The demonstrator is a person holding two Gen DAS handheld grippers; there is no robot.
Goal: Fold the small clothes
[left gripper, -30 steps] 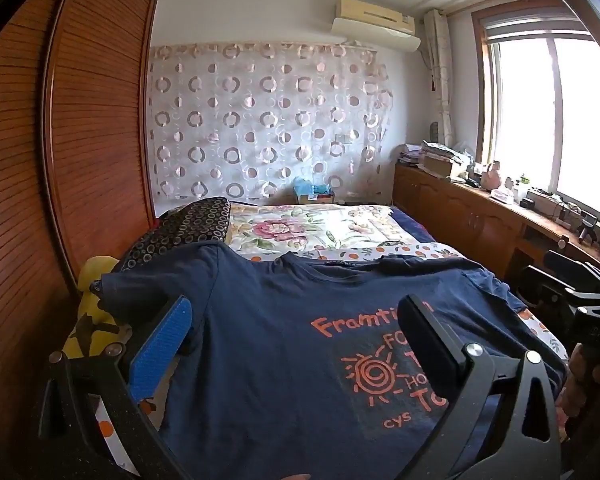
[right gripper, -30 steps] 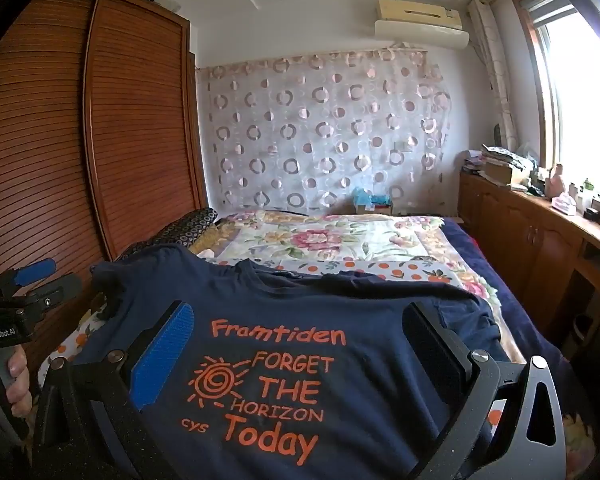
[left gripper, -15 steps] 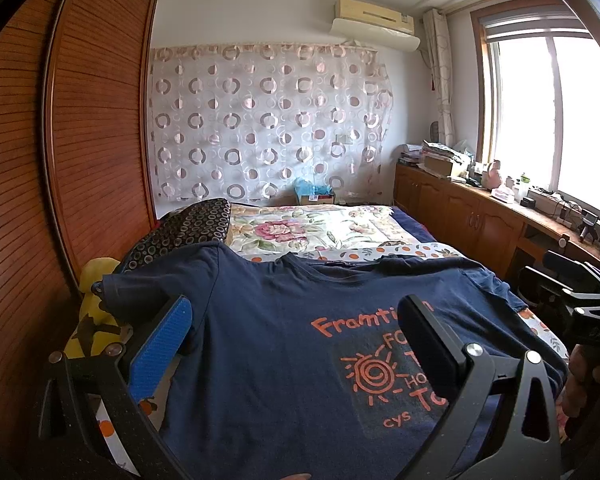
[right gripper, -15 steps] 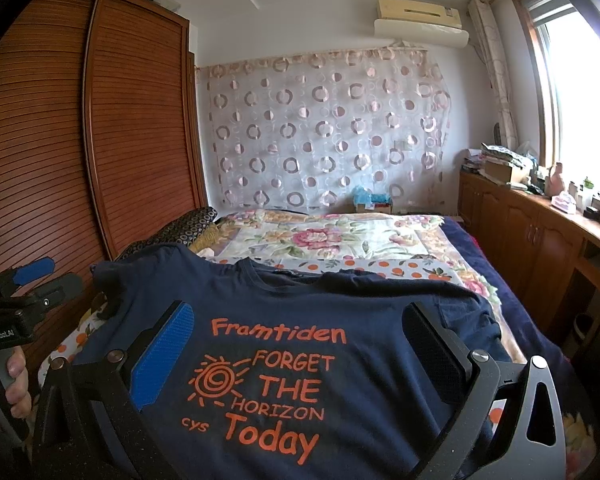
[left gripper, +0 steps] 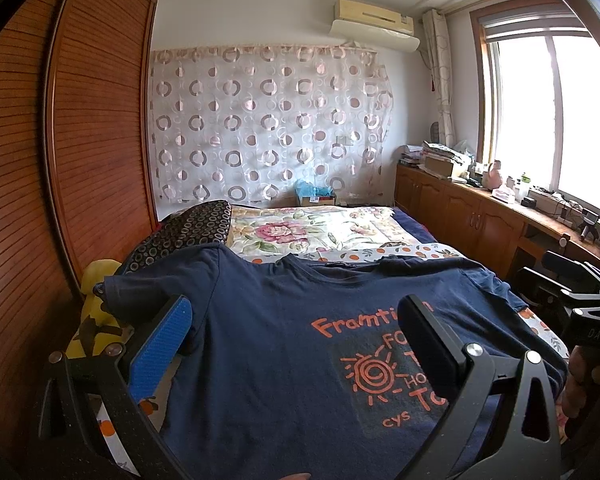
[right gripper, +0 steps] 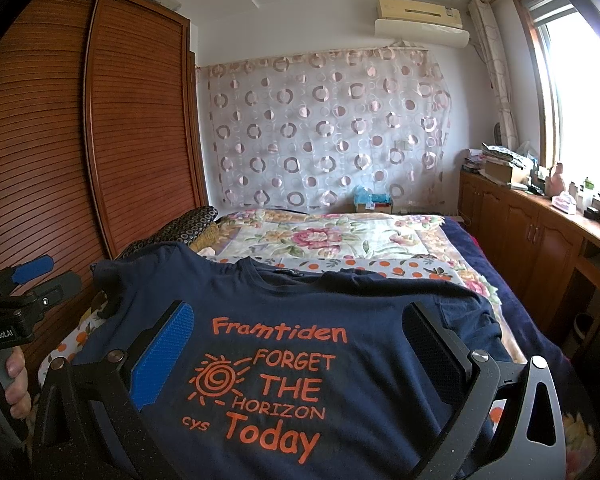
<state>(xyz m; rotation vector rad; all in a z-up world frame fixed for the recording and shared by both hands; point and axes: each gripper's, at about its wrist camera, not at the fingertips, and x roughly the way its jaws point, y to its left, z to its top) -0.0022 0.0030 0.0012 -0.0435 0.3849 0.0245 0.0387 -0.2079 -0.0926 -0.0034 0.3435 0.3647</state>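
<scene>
A navy T-shirt (left gripper: 268, 344) (right gripper: 340, 308) with orange print lies spread face up on the near end of the bed, collar pointing away from me. Its left sleeve (left gripper: 140, 292) hangs toward the wardrobe side. My left gripper (left gripper: 296, 320) hovers open above the shirt's left half, nothing between its fingers. My right gripper (right gripper: 300, 328) hovers open over the printed chest, also holding nothing. In the right wrist view the left gripper (right gripper: 32, 276) shows at the left edge, held by a hand (right gripper: 8, 384). The right gripper (left gripper: 572, 284) shows at the right edge of the left wrist view.
The bed carries a floral quilt (left gripper: 312, 232) (right gripper: 328, 236) and a dark patterned pillow (left gripper: 188, 228) farther back. A slatted wooden wardrobe (left gripper: 80, 160) runs along the left. Low wooden cabinets (right gripper: 540, 248) with clutter stand under the window on the right. A yellow cloth (left gripper: 96, 320) lies beside the left sleeve.
</scene>
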